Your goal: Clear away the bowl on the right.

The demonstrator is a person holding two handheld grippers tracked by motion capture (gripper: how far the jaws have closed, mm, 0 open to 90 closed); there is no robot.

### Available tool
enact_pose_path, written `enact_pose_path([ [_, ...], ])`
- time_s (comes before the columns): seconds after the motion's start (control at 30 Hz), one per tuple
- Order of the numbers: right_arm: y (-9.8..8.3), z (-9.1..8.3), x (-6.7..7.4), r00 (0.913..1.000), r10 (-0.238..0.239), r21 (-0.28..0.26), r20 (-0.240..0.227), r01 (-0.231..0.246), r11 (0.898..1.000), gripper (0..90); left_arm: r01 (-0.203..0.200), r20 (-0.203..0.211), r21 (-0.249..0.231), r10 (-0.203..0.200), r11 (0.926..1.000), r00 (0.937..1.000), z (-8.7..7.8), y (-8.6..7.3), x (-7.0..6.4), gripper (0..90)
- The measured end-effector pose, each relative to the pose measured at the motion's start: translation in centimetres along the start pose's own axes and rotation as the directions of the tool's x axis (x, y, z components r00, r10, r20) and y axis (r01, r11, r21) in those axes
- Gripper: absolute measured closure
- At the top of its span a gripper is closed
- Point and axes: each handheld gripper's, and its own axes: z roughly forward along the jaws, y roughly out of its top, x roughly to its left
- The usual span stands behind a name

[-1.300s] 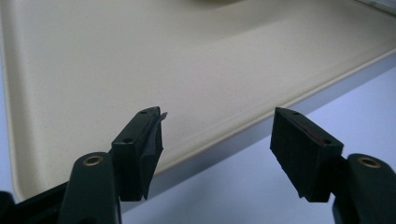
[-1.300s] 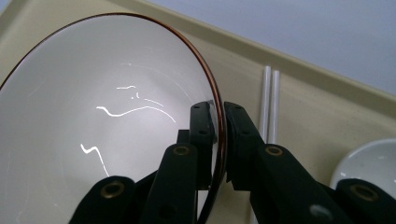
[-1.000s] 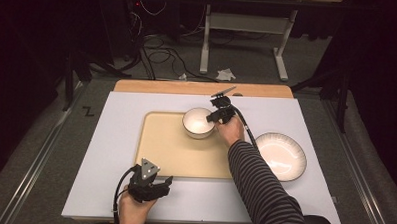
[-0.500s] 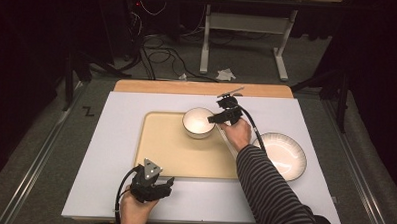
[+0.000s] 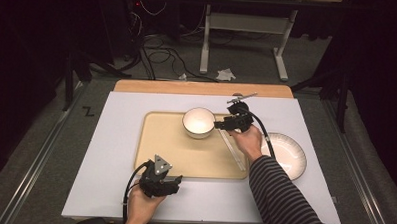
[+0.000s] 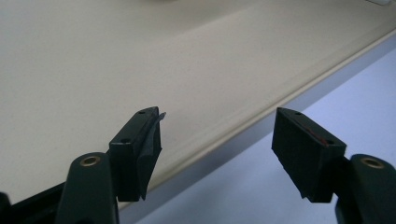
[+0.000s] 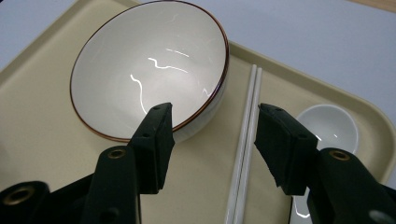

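right gripper view: right gripper (image 7: 212,140) jaws have just opened, releasing the bowl (image 7: 149,70) onto the tray (image 7: 42,140); left gripper (image 6: 217,154) stands apart, empty.

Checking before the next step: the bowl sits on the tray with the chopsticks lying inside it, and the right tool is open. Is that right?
Not quite. The chopsticks lie flat on the tray beside the bowl, not inside it; the bowl is empty, as the right gripper view shows. The rest holds: the bowl sits on the tray and the right tool is open, its jaws just having spread with nothing clamped.
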Motion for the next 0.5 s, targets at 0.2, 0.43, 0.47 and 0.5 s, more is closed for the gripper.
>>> enact_pose_path([
  [0.2, -1.0, -1.8, -0.3, 0.9997, -0.016, -0.029, -0.02, 0.016, 0.999, 47.9, -0.016, 0.021, 0.013, 0.016, 0.9998, 0.9996, 0.8, 0.5, -0.2, 32.7],
  [0.43, -2.6, -3.5, 0.1, 0.9979, -0.039, -0.069, -0.052, 0.035, 0.997, 48.4, -0.048, 0.05, 0.015, 0.047, 0.9987, 0.9976, 1.9, 1.2, -0.7, 33.3],
  [0.47, -2.8, -3.8, 0.1, 0.9976, -0.044, -0.072, -0.053, 0.04, 0.997, 48.4, -0.052, 0.051, 0.015, 0.051, 0.9985, 0.9974, 2.0, 1.3, -0.7, 33.3],
  [0.5, -2.9, -4.0, 0.1, 0.9977, -0.046, -0.075, -0.05, 0.042, 0.996, 48.4, -0.055, 0.05, 0.017, 0.054, 0.9984, 0.9973, 2.1, 1.4, -0.8, 33.3],
])
